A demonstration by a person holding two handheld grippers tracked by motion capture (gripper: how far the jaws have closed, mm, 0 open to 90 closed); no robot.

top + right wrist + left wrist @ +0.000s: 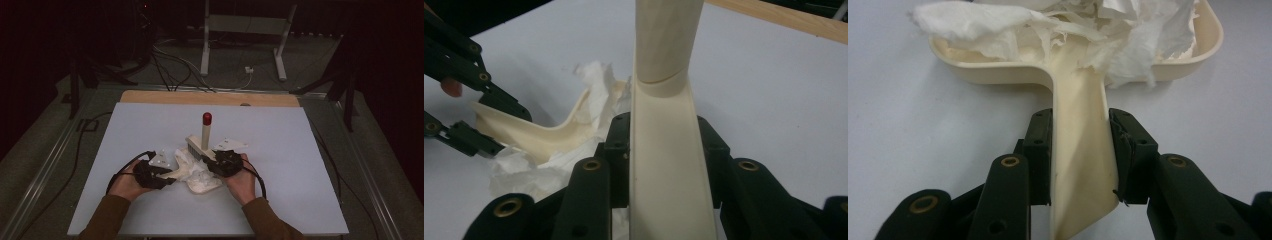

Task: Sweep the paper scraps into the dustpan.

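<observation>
A cream dustpan [206,184] lies on the white table [280,150] in front of the person, with crumpled white tissue [189,159] heaped in and over it. My left gripper [169,179] is shut on the dustpan's handle [1080,165], and tissue [1023,25] covers the pan's tray [998,75] ahead of it. My right gripper [214,160] is shut on a cream brush [205,135] with a red-tipped handle [207,118] standing upright. The brush body [664,160] runs between the jaws of my right gripper [664,135]. To its left are the dustpan [539,132] and tissue [524,175].
A wooden strip [210,98] borders the table's far edge. Beyond it, on the dark floor, are cables [170,65] and a white metal stand [245,35]. Wide bare tabletop lies to the left, right and far side of the hands.
</observation>
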